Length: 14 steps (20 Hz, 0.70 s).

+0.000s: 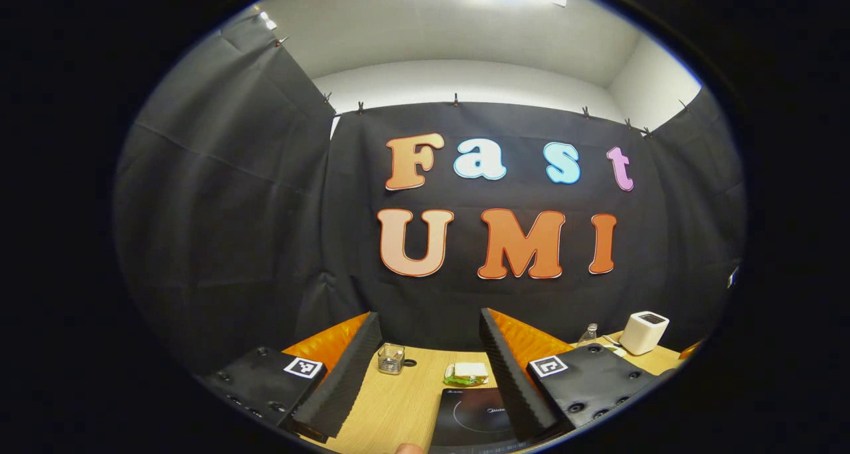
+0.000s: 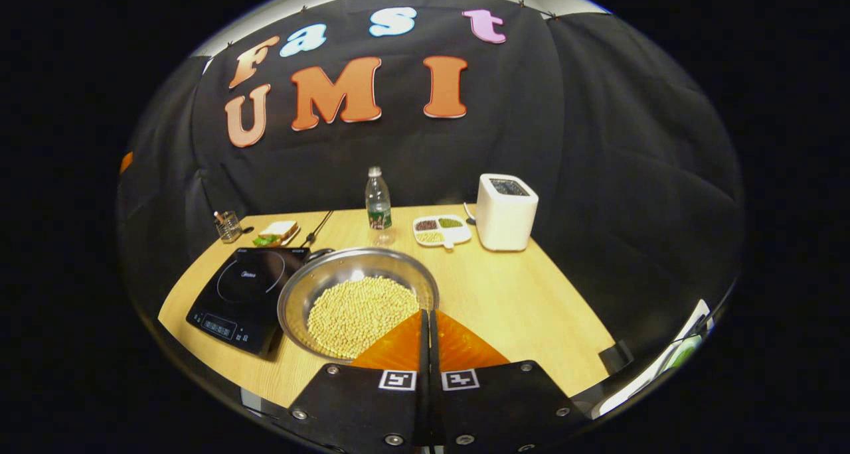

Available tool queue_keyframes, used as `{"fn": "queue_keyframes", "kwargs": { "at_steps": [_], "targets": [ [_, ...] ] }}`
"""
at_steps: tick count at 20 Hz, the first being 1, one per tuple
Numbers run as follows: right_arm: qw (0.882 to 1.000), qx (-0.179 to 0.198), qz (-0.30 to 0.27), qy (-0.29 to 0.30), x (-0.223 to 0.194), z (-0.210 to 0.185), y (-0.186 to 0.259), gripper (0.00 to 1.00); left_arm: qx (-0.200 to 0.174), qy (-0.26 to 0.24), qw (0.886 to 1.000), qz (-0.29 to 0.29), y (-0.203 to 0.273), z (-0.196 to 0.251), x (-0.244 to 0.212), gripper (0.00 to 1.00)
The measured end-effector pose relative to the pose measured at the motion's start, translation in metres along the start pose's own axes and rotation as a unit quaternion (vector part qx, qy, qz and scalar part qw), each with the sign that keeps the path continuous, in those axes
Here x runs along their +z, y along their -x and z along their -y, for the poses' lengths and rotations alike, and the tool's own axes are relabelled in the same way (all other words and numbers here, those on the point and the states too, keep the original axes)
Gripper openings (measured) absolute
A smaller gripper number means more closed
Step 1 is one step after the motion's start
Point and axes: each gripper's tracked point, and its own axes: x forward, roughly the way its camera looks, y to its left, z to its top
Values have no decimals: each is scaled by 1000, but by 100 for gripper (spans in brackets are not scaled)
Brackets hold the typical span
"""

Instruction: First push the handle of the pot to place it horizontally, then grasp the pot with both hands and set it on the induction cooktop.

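A wide steel pot full of pale beans sits on the wooden table, just right of the black induction cooktop. A dark handle sticks out at the pot's far left, toward the cooktop. My right gripper is shut, its tips lying over the pot's near right rim; I cannot tell whether they touch it. My left gripper is open and held higher, with nothing between its fingers. Below it lies the cooktop.
At the back of the table stand a water bottle, a white toaster and a small divided tray of grains. A sandwich and a glass cup lie at the far left. Black cloth walls the booth.
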Motion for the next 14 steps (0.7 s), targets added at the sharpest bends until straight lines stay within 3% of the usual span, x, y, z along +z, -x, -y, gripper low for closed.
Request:
{"fn": "queue_keyframes", "kwargs": {
  "at_steps": [6, 14],
  "targets": [
    [997, 19, -71, -5, -61, -16, -19, 0, 11, 4, 1000, -9, -2, -9, -7, 99],
    [990, 59, -129, -6, -104, -51, -28, 0, 13, 3, 1000, -7, 4, -9, -5, 98]
  ]
}}
